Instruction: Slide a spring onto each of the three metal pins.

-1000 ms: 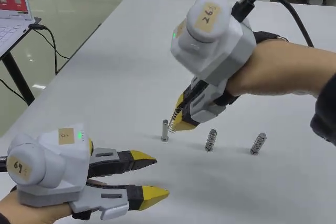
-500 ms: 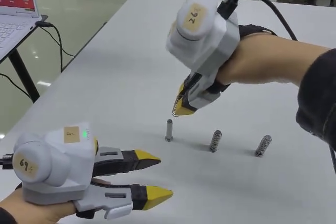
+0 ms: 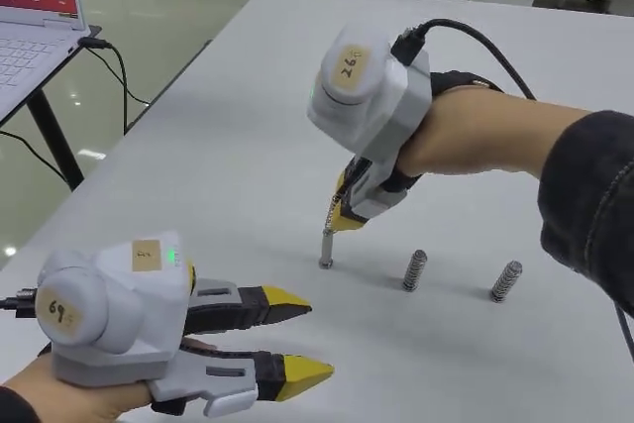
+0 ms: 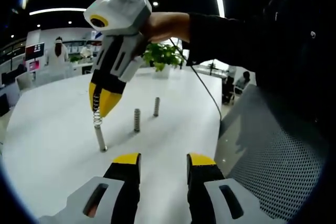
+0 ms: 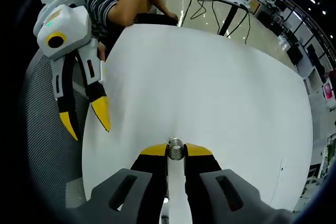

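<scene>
One spring (image 4: 97, 112) clamped in right gripper (image 3: 343, 218) "26", over pin (image 3: 326, 248) | left gripper (image 3: 302, 338) "69" fingers (image 3: 303, 371) apart, empty

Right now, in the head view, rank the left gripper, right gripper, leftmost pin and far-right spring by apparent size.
1. left gripper, though being nearest the camera enlarges it.
2. right gripper, clamping the held spring.
3. leftmost pin and far-right spring: these look alike, so no ranking between them.
</scene>
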